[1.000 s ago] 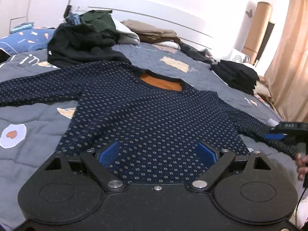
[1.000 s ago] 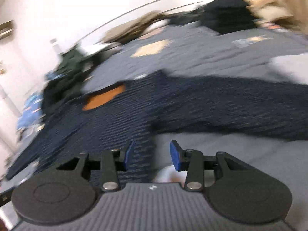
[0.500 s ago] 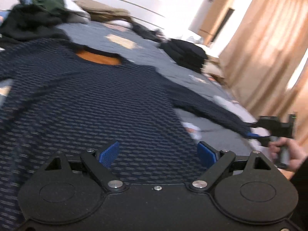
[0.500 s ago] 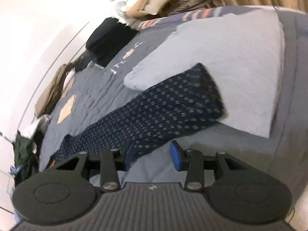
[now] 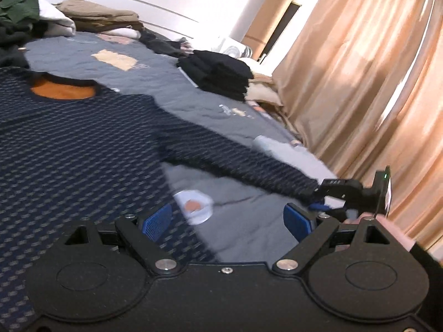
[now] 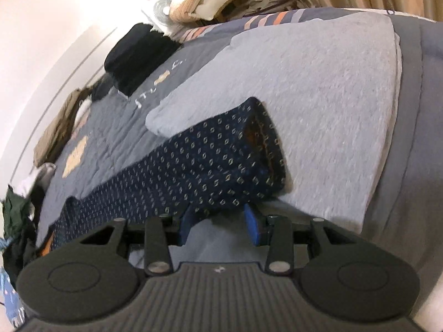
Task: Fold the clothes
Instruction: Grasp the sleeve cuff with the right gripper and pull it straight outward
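Observation:
A navy dotted sweater [image 5: 83, 152] with an orange inner collar lies flat on the grey quilt [image 5: 249, 229]. Its right sleeve [image 5: 235, 160] stretches out toward the bed's edge. My left gripper [image 5: 227, 221] hovers open and wide over the sweater's lower right edge, holding nothing. In the right wrist view the sleeve [image 6: 207, 160] ends in a cuff [image 6: 265, 144] resting on a pale grey patch. My right gripper [image 6: 218, 221] sits low at the sleeve's near edge, jaws partly apart, fabric just at the fingertips and not pinched. A hand carries that right gripper [image 5: 321, 202] at the cuff.
A stack of folded black clothes [image 5: 221, 74] lies on the far right of the bed. Loose garments [image 5: 97, 13] are heaped along the headboard. A beige curtain [image 5: 360, 83] hangs past the bed's right edge. A small fan [image 6: 163, 8] and bedding stand beyond the corner.
The left view has swung from the sweater's body toward its right sleeve. The right gripper rolled, sank and came up to the sleeve's cuff. Neither jaw width changed.

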Action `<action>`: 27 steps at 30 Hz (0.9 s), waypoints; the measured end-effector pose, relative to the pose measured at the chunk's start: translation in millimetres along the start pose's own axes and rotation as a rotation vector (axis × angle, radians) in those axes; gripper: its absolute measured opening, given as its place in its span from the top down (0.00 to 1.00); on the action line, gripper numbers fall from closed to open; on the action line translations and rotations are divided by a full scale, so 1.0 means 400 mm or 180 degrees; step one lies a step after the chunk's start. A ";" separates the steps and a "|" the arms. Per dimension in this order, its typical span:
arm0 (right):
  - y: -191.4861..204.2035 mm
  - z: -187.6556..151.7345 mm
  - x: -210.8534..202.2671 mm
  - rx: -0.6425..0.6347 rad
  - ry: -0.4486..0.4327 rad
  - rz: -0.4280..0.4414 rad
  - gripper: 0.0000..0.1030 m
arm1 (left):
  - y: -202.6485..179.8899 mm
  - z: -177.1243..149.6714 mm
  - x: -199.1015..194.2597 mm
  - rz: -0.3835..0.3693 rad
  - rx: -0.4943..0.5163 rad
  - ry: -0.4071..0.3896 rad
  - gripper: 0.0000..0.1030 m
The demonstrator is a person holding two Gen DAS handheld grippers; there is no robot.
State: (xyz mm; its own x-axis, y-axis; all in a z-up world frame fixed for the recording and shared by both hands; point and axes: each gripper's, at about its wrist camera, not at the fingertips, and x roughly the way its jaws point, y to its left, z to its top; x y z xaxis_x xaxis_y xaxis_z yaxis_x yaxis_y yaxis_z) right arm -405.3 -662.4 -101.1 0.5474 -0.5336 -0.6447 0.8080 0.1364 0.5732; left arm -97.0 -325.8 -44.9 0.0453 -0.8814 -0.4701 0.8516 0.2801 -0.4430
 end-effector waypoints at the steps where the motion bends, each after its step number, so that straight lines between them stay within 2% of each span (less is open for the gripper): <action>1: -0.006 0.003 0.002 0.0054 -0.0028 0.0027 0.61 | -0.008 -0.004 0.010 -0.0036 -0.0017 -0.0007 0.15; 4: -0.021 0.012 0.005 0.0240 -0.0096 0.0160 0.61 | -0.027 -0.036 0.016 -0.0154 0.0043 0.0035 0.15; 8: -0.030 0.018 -0.001 0.0489 -0.0256 0.0374 0.62 | -0.022 -0.082 0.001 -0.0130 0.0146 0.0177 0.15; 10: -0.019 0.018 -0.002 0.0459 -0.0351 0.0305 0.73 | -0.012 -0.090 -0.007 -0.0122 0.0137 0.0197 0.15; 12: -0.008 0.018 -0.008 0.0432 -0.0463 0.0272 0.93 | -0.001 -0.093 -0.015 -0.0104 0.0118 0.0199 0.15; 17: 0.030 0.032 -0.084 0.0219 -0.1068 0.0288 0.93 | 0.021 -0.081 -0.025 -0.0048 0.0015 0.0168 0.15; 22: 0.040 0.051 -0.094 -0.0061 -0.1365 0.0060 0.93 | 0.019 -0.075 -0.021 -0.0025 0.0015 0.0181 0.15; 27: 0.009 0.074 -0.041 0.0005 -0.1001 -0.0219 0.90 | 0.011 -0.078 -0.022 -0.0029 0.0045 0.0199 0.15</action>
State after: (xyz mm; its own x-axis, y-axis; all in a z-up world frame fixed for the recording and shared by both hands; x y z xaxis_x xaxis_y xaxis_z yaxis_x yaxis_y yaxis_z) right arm -417.9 -678.0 -73.4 0.3972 -0.7734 -0.4941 0.8403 0.0900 0.5346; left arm -109.9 -304.9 -66.4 0.0053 -0.8583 -0.5131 0.8591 0.2665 -0.4369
